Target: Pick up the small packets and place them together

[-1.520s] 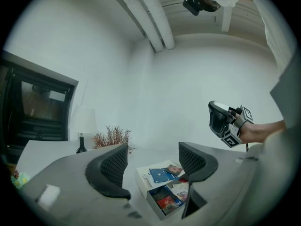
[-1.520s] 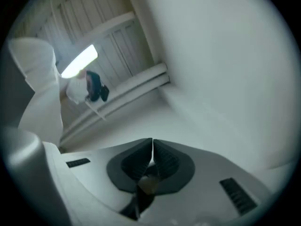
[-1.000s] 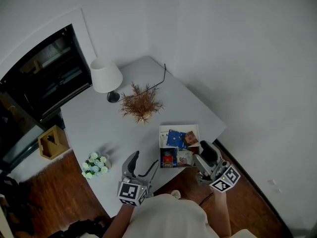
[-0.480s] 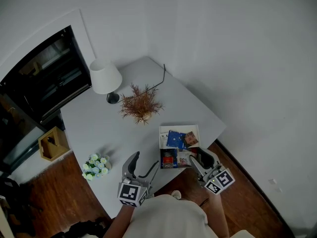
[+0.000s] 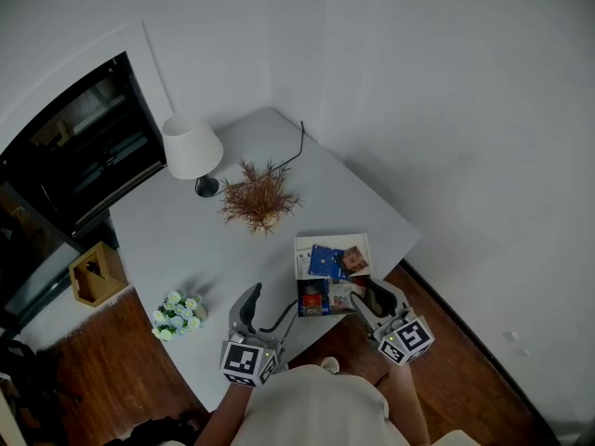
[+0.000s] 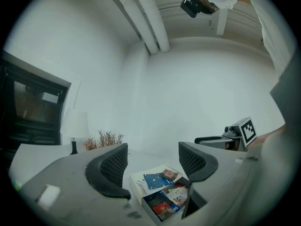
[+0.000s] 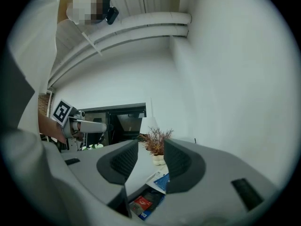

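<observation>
- Left tongs (image 6: 153,163) are released and empty.
- Right tongs (image 7: 149,161), just narrowing and empty, hang near the packets (image 5: 327,262); being so narrow, they may push one instead of seizing it.

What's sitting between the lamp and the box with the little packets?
A dry brown plant, between lamp and box, seen in the head view.

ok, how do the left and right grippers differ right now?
The left gripper's jaws stand wide apart. The right gripper's stand narrower, having just been closing, with nothing between them. The left gripper hovers over the table left of the packet box. The right gripper is at the box's near right corner. Both are open and empty.
</observation>
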`<state>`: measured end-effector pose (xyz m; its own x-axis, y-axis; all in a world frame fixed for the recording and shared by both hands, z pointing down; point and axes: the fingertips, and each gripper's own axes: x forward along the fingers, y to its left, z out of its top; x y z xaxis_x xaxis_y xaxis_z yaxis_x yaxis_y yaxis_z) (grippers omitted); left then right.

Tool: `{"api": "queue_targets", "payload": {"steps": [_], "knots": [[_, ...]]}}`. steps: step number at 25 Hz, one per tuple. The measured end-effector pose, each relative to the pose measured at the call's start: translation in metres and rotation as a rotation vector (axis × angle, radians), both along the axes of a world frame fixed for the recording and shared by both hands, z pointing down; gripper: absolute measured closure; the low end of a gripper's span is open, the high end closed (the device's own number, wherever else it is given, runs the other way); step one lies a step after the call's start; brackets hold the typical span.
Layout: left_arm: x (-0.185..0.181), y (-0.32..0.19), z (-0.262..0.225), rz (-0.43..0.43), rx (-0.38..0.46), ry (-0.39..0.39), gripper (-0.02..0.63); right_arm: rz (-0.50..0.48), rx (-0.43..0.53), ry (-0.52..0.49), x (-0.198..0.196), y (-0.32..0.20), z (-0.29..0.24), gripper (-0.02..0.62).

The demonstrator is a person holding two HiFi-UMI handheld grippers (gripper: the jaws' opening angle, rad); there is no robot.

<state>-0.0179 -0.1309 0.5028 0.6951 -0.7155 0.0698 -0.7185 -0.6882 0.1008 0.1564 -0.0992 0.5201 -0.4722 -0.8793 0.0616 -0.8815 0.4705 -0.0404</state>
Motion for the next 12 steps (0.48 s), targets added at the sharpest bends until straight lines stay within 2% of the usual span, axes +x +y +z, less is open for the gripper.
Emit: {"api": "queue_targets", "payload": {"steps": [12], "knots": [[0.010,0.005,0.017,0.020,-0.042,-0.020,0.279,-0.010,-0.036,0.001,-0.001,0.007,0.015,0.408]]}}
